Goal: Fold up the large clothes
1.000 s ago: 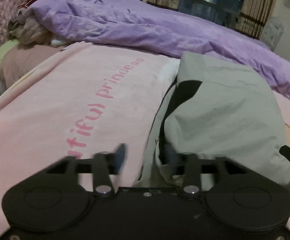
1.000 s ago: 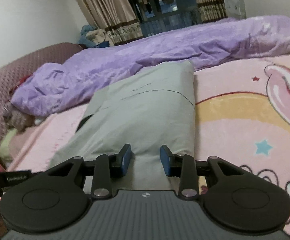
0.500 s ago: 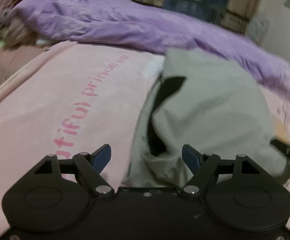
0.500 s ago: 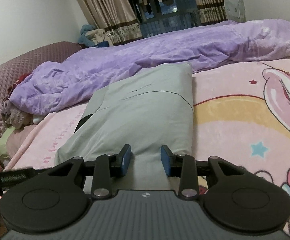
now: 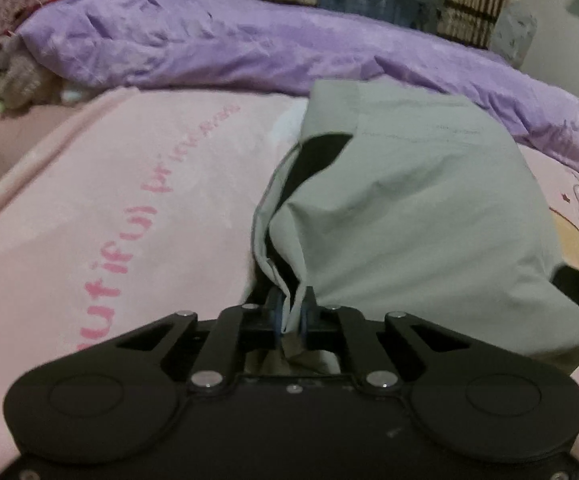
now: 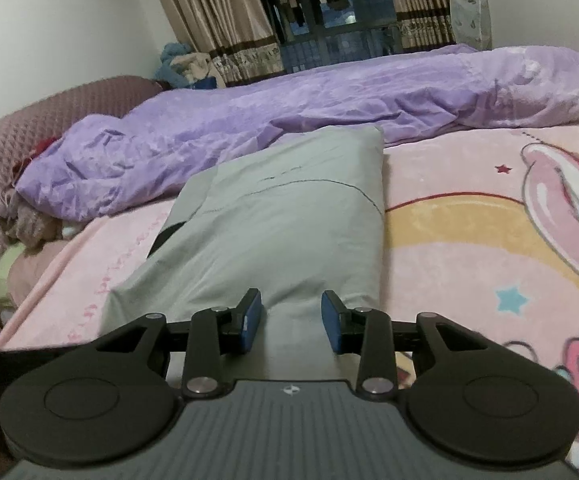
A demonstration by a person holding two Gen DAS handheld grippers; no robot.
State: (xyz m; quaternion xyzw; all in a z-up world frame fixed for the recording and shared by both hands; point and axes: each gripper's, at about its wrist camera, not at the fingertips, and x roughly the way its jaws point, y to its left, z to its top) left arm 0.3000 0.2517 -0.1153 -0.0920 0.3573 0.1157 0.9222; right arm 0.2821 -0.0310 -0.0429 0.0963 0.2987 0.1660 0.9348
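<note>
The left tongs (image 5: 291,316) were wide open a moment ago. Now they have just snapped together on the near corner of the grey garment (image 5: 409,208), and a bunch of cloth is squeezed between the blue pads. The cloth puckers up from that spot toward 12 o'clock.

The right tongs (image 6: 291,316) have hardly moved. They stand partly open with the near edge of the garment between the pads. I cannot tell if the pads touch it.

The grey garment lies already folded in a long strip on the pink blanket (image 6: 469,240) of the bed. It runs from the tongs toward 12 o'clock. The purple quilt (image 6: 329,108) is bunched up behind it, from 10 to 2 o'clock.

The garment looks soft, thin and light. It will likely sag and slide when lifted. The two near corners look like the best places to hold, so the layers stay together.
</note>
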